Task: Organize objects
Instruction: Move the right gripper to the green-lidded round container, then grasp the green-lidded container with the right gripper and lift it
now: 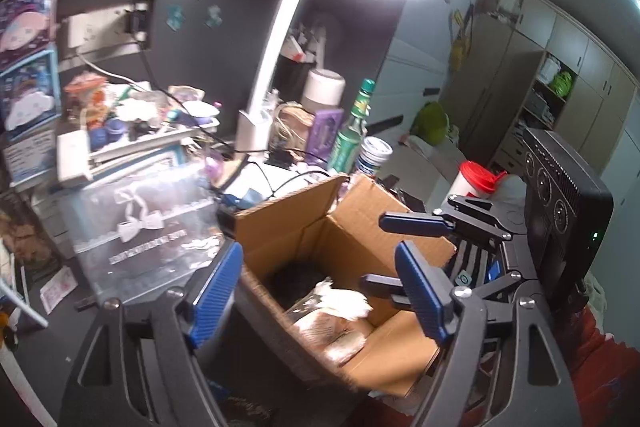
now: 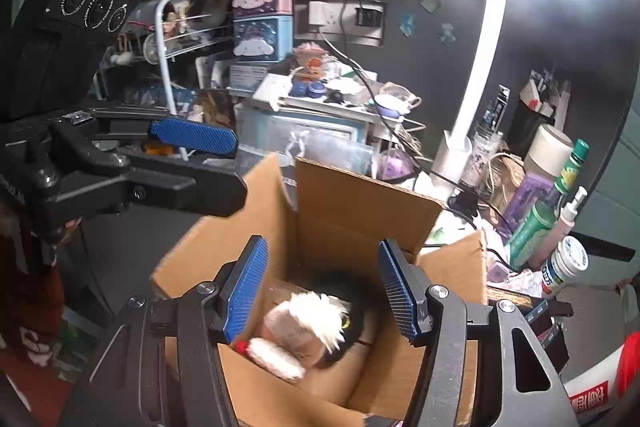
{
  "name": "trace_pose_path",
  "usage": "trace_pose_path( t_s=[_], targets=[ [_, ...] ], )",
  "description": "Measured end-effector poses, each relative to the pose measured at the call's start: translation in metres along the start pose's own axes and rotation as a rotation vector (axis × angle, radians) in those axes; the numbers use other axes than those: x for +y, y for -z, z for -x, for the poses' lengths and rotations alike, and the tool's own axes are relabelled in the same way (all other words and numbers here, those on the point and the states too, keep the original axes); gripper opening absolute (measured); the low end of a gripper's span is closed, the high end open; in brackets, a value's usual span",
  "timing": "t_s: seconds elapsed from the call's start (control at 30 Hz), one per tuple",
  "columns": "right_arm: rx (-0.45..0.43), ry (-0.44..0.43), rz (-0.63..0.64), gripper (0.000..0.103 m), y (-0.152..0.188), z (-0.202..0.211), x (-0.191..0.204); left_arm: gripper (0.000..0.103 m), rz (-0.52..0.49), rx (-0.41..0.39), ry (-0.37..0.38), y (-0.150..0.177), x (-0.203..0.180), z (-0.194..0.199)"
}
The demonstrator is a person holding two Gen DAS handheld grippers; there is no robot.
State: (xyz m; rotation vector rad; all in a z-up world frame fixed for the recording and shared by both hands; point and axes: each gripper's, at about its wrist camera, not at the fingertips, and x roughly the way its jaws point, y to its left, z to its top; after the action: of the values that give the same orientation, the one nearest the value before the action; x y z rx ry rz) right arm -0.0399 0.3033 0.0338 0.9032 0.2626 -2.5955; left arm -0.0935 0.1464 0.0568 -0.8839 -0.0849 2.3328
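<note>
Matt corrugated cardboard box (image 2: 352,211), fluffy plush toy (image 2: 308,327)

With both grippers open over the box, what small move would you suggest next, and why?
Probably lift the right hand-held gripper clear of the cardboard box and turn toward the cluttered desk for another item. Its jaws are open and empty, the plush toy already lies inside the box, and the left hand-held gripper is open too, holding nothing.
</note>
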Motion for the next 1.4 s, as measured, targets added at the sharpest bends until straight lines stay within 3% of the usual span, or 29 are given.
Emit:
trace_pose_path(
  t_s=[0.17, 0.37, 0.43, 0.6, 0.77, 1.0, 1.33, 1.4],
  targets=[
    [-0.039, -0.071, 0.049, 0.054, -0.009, 0.004, 0.045, 0.078, 0.024, -0.067, -0.08, 0.024, 0.023, 0.044],
    [-0.047, -0.217, 0.121, 0.054, -0.01, -0.005, 0.118, 0.079, 0.065, -0.127, -0.213, 0.067, 0.062, 0.091],
    [-0.027, -0.281, 0.12, 0.054, -0.002, -0.016, 0.142, 0.079, 0.09, -0.139, -0.253, 0.086, 0.077, 0.103],
    [0.038, -0.328, 0.063, 0.054, 0.03, -0.051, 0.171, 0.079, 0.137, -0.134, -0.3, 0.133, 0.106, 0.111],
    [0.125, -0.274, -0.04, 0.054, 0.071, -0.091, 0.173, 0.079, 0.159, -0.081, -0.304, 0.171, 0.124, 0.103],
    [0.168, -0.156, -0.143, 0.054, 0.106, -0.111, 0.163, 0.079, 0.205, -0.044, -0.273, 0.199, 0.136, 0.092],
    [0.169, -0.122, -0.107, 0.053, 0.106, -0.13, 0.171, 0.079, 0.212, -0.021, -0.27, 0.202, 0.138, 0.087],
    [0.163, -0.109, -0.088, 0.046, 0.105, -0.133, 0.172, 0.079, 0.21, -0.017, -0.278, 0.201, 0.138, 0.088]
  ],
)
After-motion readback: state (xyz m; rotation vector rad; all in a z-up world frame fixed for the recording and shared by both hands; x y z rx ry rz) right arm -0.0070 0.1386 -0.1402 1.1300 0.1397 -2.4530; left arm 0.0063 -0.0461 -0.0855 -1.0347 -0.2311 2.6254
